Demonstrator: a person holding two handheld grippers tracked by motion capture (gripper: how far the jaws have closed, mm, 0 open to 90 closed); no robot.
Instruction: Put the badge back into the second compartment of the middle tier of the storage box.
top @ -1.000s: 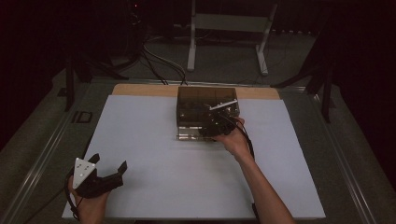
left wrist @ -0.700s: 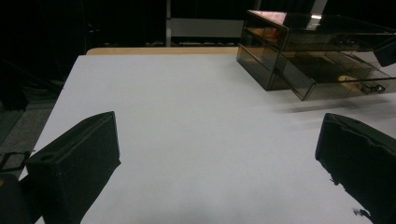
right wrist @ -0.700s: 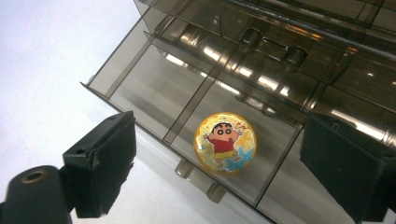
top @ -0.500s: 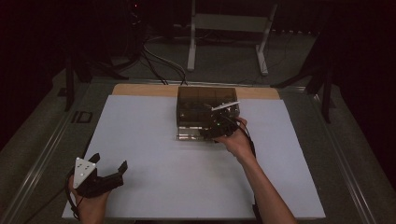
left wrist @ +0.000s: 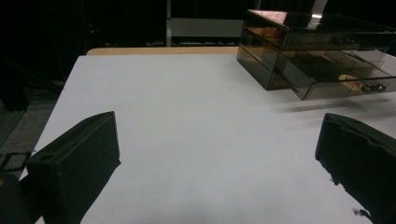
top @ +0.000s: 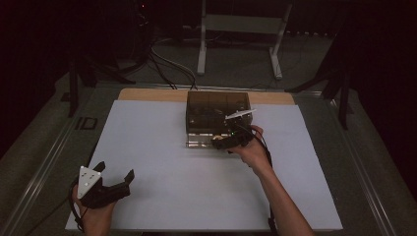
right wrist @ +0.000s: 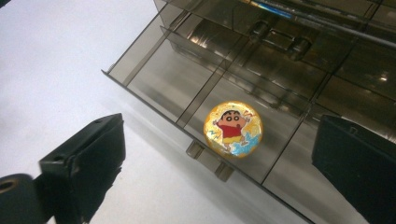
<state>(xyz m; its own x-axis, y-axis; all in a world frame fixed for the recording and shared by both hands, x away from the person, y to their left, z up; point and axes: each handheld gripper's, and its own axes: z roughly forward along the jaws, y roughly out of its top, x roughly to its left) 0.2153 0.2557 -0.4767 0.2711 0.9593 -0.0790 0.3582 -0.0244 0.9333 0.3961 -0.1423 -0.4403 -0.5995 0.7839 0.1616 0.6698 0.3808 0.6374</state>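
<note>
A smoked, see-through drawer box (top: 216,110) stands at the far middle of the white table (top: 162,162), and its lowest drawer (right wrist: 196,88) is pulled out toward the person. In the middle compartment of that open drawer lies a round gold badge (right wrist: 233,129) printed with a cartoon child in a red shirt; it rests flat on the drawer floor, close to the front wall and just behind the drawer's small handle (right wrist: 205,158). The right tool (top: 227,142) hangs over the front of the drawer, its jaws spread wide with nothing between them; in the right gripper view the badge sits in the gap between the two black jaws, touched by neither. The left tool (top: 105,189) rests at the near left corner of the table, well apart from the box, and its jaws too stand wide and hold nothing. From the left gripper view the drawer box (left wrist: 317,51) appears at the upper right, its bottom drawer out.
</note>
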